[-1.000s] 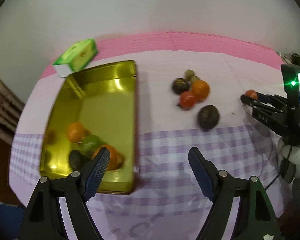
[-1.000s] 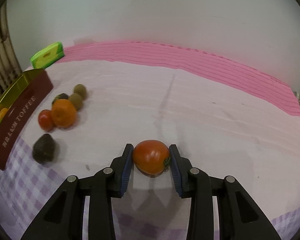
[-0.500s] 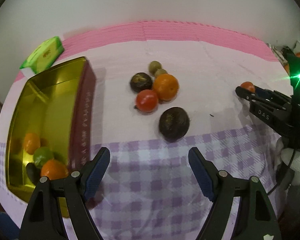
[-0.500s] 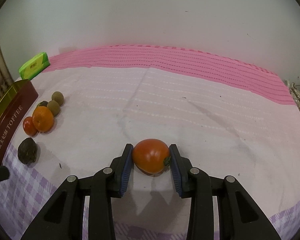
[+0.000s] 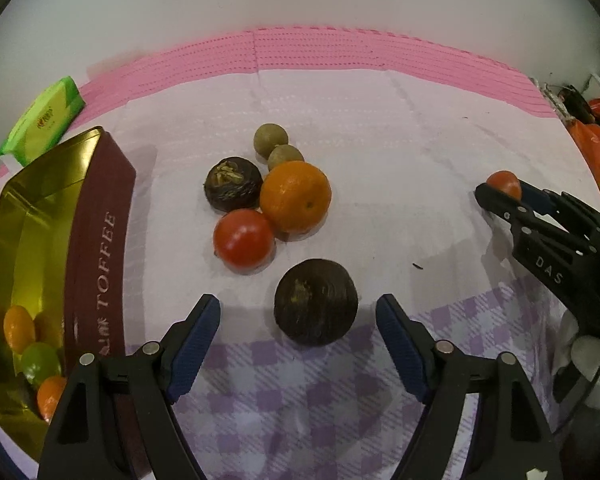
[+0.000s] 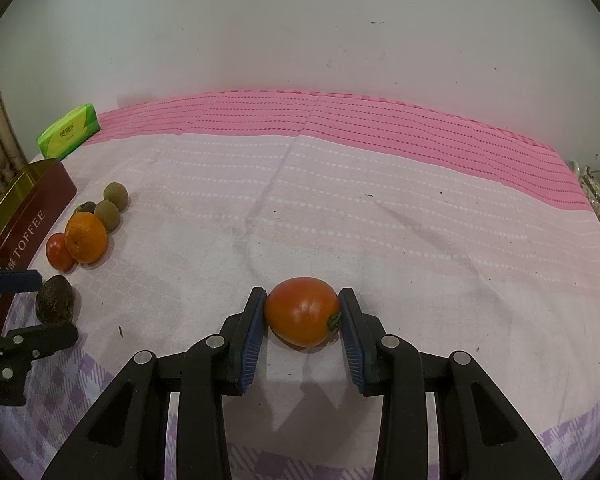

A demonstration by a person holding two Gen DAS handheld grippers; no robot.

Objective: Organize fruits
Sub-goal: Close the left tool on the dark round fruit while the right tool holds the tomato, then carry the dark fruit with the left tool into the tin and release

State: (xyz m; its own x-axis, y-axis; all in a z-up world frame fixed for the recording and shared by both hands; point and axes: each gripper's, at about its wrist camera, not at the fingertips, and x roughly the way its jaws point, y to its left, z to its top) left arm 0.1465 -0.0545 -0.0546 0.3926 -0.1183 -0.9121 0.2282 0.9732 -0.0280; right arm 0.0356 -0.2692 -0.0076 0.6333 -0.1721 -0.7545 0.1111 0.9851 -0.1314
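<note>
The left gripper (image 5: 298, 320) is closing around the dark round fruit (image 5: 316, 306) near the table's front edge, pads not yet touching. A squeeze off its middle could roll it into the red tomato (image 5: 244, 238). The right gripper (image 6: 302, 322) clamps an orange-red tomato (image 6: 302, 310), far from the tin (image 5: 36, 248) at the left edge.

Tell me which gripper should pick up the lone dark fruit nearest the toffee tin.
Left. The left gripper already straddles the dark fruit, its jaws closing with nothing yet pressed. The right gripper is busy, shut on a tomato farther from the tin.
</note>
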